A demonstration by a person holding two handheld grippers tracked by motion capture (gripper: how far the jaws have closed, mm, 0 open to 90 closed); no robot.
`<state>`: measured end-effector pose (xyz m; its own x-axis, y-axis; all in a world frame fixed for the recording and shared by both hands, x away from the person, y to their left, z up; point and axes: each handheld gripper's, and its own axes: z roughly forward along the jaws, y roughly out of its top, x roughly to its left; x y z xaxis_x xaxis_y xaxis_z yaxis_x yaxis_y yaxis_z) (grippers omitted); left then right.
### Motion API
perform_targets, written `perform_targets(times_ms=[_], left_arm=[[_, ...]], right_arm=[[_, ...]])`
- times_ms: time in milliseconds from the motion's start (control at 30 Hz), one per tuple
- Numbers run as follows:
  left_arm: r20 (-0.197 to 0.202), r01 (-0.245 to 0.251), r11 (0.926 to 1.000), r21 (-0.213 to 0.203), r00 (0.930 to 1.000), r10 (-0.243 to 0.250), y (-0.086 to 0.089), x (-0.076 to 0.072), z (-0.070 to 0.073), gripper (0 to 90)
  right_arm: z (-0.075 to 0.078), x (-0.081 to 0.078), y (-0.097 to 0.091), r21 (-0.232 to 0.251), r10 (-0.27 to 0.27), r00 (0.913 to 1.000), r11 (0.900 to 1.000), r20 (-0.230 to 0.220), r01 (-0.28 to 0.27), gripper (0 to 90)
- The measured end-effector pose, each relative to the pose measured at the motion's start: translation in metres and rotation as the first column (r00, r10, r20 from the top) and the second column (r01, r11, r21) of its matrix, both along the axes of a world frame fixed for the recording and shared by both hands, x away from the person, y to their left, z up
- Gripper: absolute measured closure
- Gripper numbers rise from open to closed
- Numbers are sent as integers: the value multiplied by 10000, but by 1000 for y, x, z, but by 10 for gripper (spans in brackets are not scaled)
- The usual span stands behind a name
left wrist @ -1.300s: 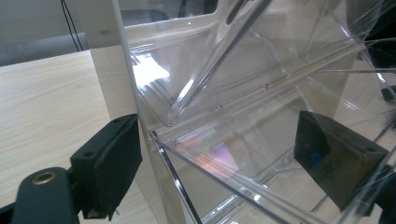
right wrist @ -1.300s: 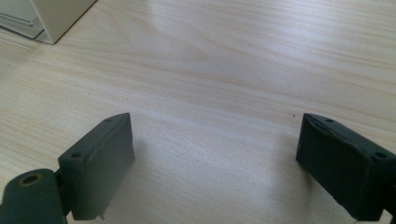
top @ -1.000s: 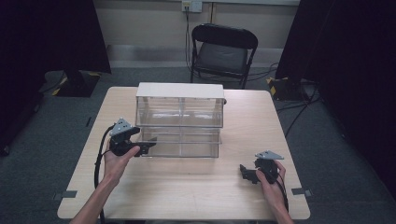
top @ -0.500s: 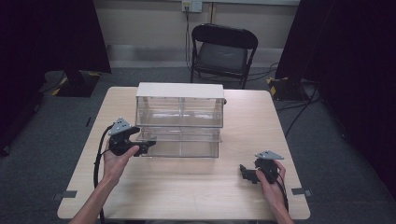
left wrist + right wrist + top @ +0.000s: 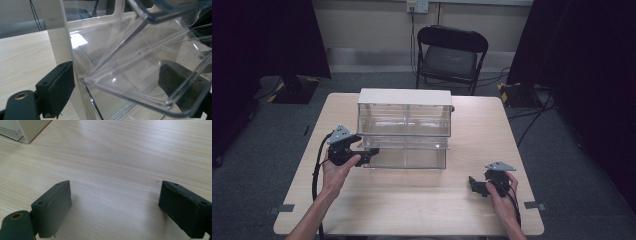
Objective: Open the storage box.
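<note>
Two claws: both showing in the high view, one per hand.
Left claw (image 5: 371, 153): standing wide open, its jaws straddling the front left corner of the clear drawer (image 5: 140, 82), which is sticking out of the clear cabinet (image 5: 404, 125) mid-counter.
Right claw (image 5: 474, 184): spreading wide, gripping nothing, hovering over bare counter (image 5: 130, 157), well apart from the cabinet.
One cabinet: sitting on the counter.
</note>
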<state>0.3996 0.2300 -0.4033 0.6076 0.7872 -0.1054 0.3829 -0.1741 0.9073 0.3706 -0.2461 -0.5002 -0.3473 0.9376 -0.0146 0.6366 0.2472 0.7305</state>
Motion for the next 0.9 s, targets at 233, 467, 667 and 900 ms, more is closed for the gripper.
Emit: perform_targets(times_ms=[233, 467, 667, 900], left_arm=[[38, 9, 10000, -16, 10000, -9, 0, 0, 2, 133], [180, 63, 10000, -38, 9998, -62, -1, 0, 8, 122], [208, 189, 9998, 79, 9996, -190, -5, 0, 9, 133], [220, 202, 9998, 52, 9996, -204, -5, 1, 10, 132]], right_arm=[[0, 0, 0, -4, 6, 10000, 10000, 5, -6, 104], [0, 0, 0, 1, -2, 10000, 10000, 0, 2, 104], [0, 0, 0, 2, -3, 10000, 10000, -1, 3, 104], [0, 0, 0, 2, -2, 10000, 10000, 0, 2, 104]])
